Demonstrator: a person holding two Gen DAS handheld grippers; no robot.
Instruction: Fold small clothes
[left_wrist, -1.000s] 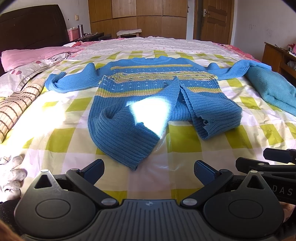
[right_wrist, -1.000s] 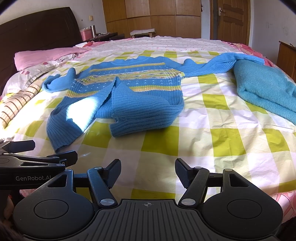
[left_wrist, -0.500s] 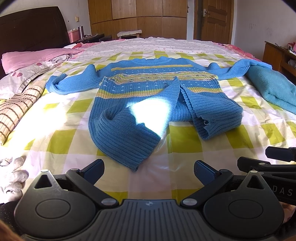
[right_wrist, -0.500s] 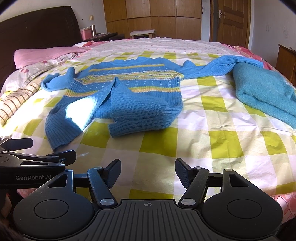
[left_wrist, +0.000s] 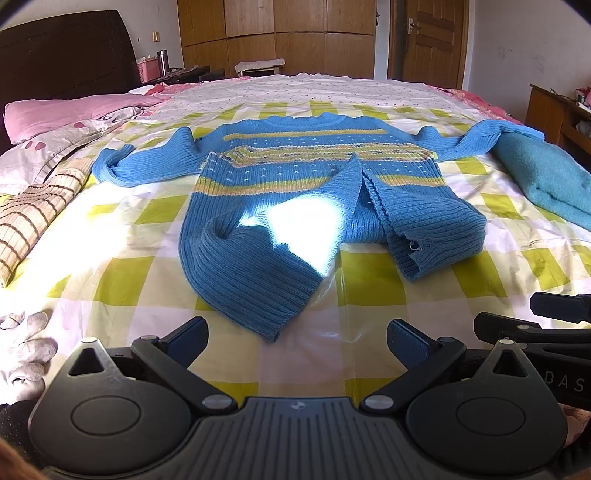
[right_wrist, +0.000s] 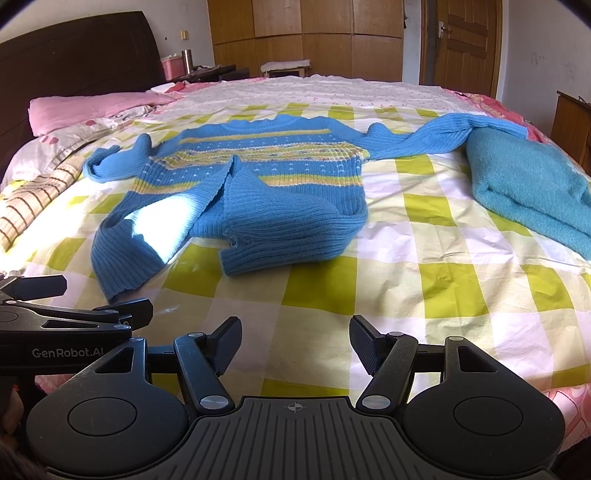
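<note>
Sweater (left_wrist: 317, 195): flat on bed (left_wrist: 369, 280), hem corners folded up.
Left gripper (left_wrist: 297, 338): jaws wide apart, empty.
Right gripper (right_wrist: 295, 341): jaws wide apart, empty.

We record a home bedroom: ahead of the jaws lies a bed (left_wrist: 122, 280) under a checked sheet, dark headboard (left_wrist: 70, 59) and pink pillow (left_wrist: 66, 110) far left, wooden wardrobe (right_wrist: 314, 33) (full wall) and door (right_wrist: 465, 44) beyond.
</note>
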